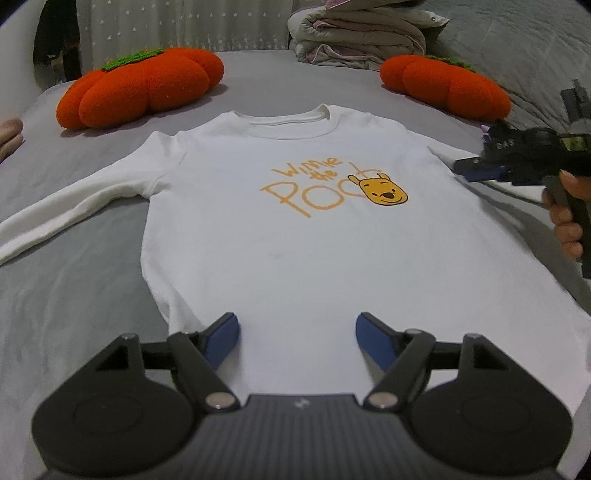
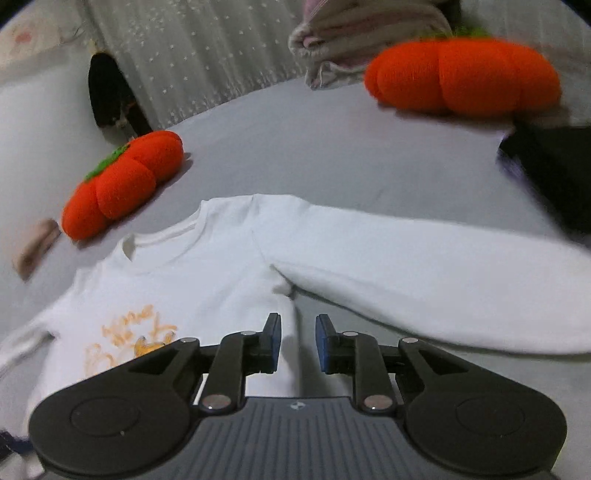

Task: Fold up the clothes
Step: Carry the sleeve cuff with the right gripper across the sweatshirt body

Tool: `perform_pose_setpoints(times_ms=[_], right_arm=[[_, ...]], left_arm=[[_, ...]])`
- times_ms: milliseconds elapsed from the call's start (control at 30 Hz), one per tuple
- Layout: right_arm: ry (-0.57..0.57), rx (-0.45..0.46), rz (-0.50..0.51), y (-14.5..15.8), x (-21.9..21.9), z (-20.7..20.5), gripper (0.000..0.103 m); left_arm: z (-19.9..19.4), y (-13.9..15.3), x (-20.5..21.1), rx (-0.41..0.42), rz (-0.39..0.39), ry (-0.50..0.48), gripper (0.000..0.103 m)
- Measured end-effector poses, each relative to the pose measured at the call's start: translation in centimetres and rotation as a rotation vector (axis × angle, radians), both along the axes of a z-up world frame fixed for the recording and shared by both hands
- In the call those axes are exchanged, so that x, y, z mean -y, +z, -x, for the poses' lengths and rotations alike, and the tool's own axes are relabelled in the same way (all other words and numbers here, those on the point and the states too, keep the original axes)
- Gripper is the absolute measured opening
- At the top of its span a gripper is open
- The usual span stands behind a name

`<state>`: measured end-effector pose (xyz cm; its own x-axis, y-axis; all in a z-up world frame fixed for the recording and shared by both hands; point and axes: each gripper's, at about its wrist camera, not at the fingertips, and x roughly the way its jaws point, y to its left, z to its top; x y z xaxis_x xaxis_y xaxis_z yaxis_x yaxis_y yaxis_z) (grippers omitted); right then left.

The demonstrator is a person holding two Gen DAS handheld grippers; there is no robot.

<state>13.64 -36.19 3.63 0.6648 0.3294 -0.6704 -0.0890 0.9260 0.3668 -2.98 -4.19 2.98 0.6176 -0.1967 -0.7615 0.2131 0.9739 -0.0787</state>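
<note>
A white long-sleeved shirt (image 1: 295, 251) with an orange bear print lies face up and flat on the grey bed (image 1: 92, 288), collar at the far end. Its left sleeve (image 1: 55, 218) stretches out to the side. My left gripper (image 1: 297, 326) is open just above the shirt's near hem, nothing between its blue pads. My right gripper (image 2: 298, 326) is open by a small gap over the shirt's (image 2: 184, 280) right side edge near the armpit, with nothing pinched. The right sleeve (image 2: 424, 284) runs out to the right. A hand holds that right gripper (image 1: 478, 170) at the left wrist view's right edge.
Two orange pumpkin cushions (image 1: 140, 86) (image 1: 447, 85) lie beyond the collar on the bed. A stack of folded bedding (image 1: 358, 37) sits at the back, in front of a white starred curtain (image 1: 177, 26). A dark object (image 2: 554, 177) lies past the right sleeve.
</note>
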Motion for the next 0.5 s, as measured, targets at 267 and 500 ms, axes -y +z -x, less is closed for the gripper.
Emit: perform_pose_setpoints(times_ms=[267,500], right_arm=[[-0.02,-0.034,-0.462,1.4,3.5,-1.3,0.039],[-0.014,-0.021,-0.284,1.7,1.9,-1.4,0.04]], left_arm=[[-0.2,0.0,-0.2,-0.005,0.009,-0.02,0.074],[-0.5,-0.1,0.0,-0.011,0.011,-0.025,0.076]])
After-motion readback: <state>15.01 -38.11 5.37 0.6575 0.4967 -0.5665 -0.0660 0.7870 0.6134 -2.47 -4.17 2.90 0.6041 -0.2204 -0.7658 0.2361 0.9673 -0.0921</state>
